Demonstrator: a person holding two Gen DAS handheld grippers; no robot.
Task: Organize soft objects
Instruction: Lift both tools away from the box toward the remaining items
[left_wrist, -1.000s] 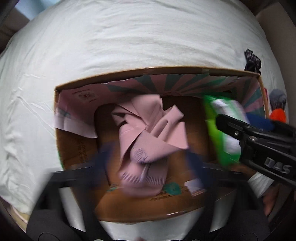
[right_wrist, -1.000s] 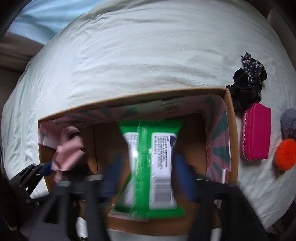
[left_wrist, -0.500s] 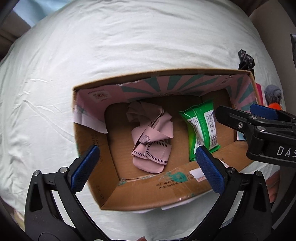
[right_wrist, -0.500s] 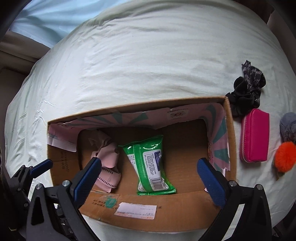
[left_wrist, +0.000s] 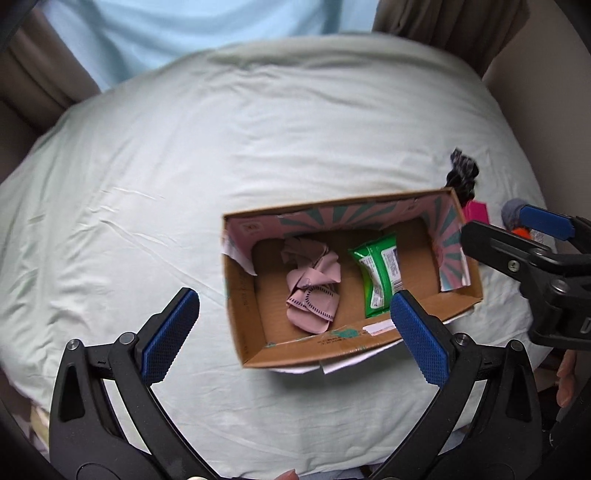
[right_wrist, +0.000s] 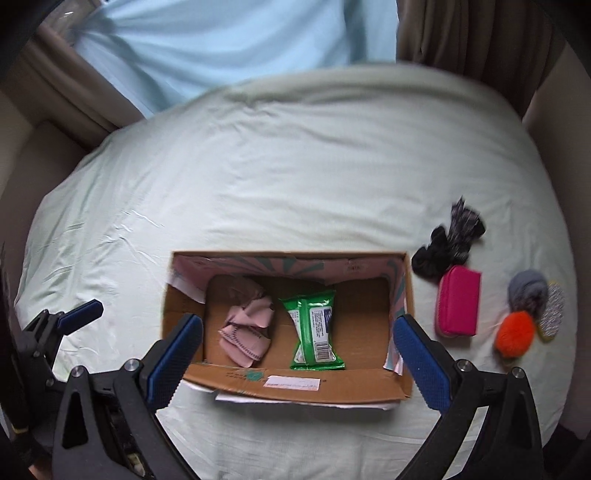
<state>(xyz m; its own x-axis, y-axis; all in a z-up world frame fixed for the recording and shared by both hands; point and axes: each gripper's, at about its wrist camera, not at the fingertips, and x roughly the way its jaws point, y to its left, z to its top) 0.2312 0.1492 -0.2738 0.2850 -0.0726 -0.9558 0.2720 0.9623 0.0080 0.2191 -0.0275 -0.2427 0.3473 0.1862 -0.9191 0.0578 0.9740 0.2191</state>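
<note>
- In the left wrist view the right edge cuts things off: the black scrunchie, the pink pouch and the grey pom-pom only peek out past the cardboard box and the right gripper, whose second finger falls outside the frame.
- The right wrist view shows them whole at right — scrunchie, pouch, grey pom-pom, an orange pom-pom and a speckled item too blurred to name.
- The box sits low centre on the pale bedsheet; inside lie a crumpled pink cloth at left and a green wipes pack beside it, apart.
- Writing: the pack's label and barcode, and a white sticker on the box's near wall, are too small to read; part of a white letter shows on the right gripper's body.
- The left gripper stands wide open, holding nothing.
- The right gripper has just been opening and is fully spread — empty, above the box.
</note>
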